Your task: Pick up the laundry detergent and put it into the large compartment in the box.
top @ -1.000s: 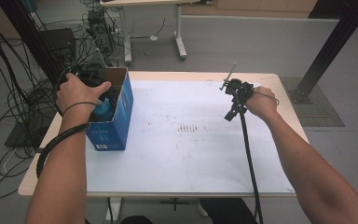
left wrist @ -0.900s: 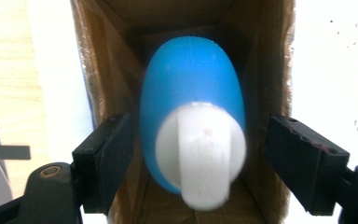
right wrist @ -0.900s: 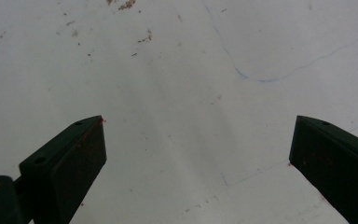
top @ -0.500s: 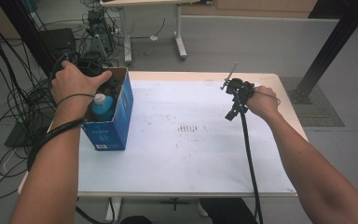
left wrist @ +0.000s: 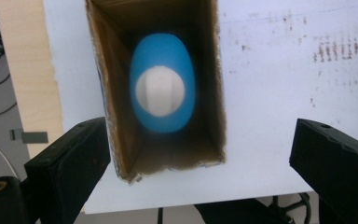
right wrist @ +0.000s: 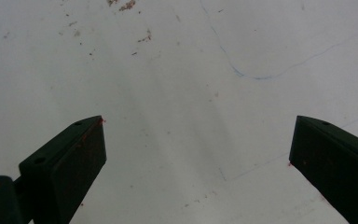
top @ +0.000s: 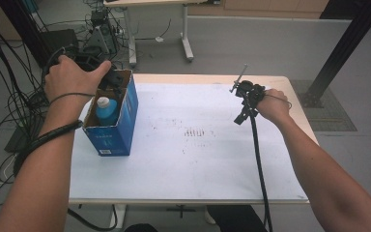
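A blue cardboard box point(top: 118, 128) stands open-topped on the left of the white table sheet point(top: 198, 159). Inside it stands a blue bottle point(top: 107, 110) with a white cap point(left wrist: 160, 91). My left gripper point(top: 110, 79), mostly covered by the hand, hovers over the box's far end. Seen in the left gripper view, the left gripper point(left wrist: 198, 128) looks straight down into the box point(left wrist: 214, 93). Its jaws have just been opening and stand wide, with nothing between the pads. My right gripper point(top: 240, 117) is at the far right of the table, and in its own view it point(right wrist: 198, 121) is open over bare sheet.
The right gripper's black cable point(top: 258, 164) trails across the sheet to the table's front edge. Cables and equipment point(top: 34, 43) crowd the floor to the left. Another table's legs point(top: 186, 34) stand beyond the far edge. A black post point(top: 338, 53) rises at the right.
The left hand has lifted up and away from the box top, and the bottle now stands uncovered inside the box. The right hand has not moved.
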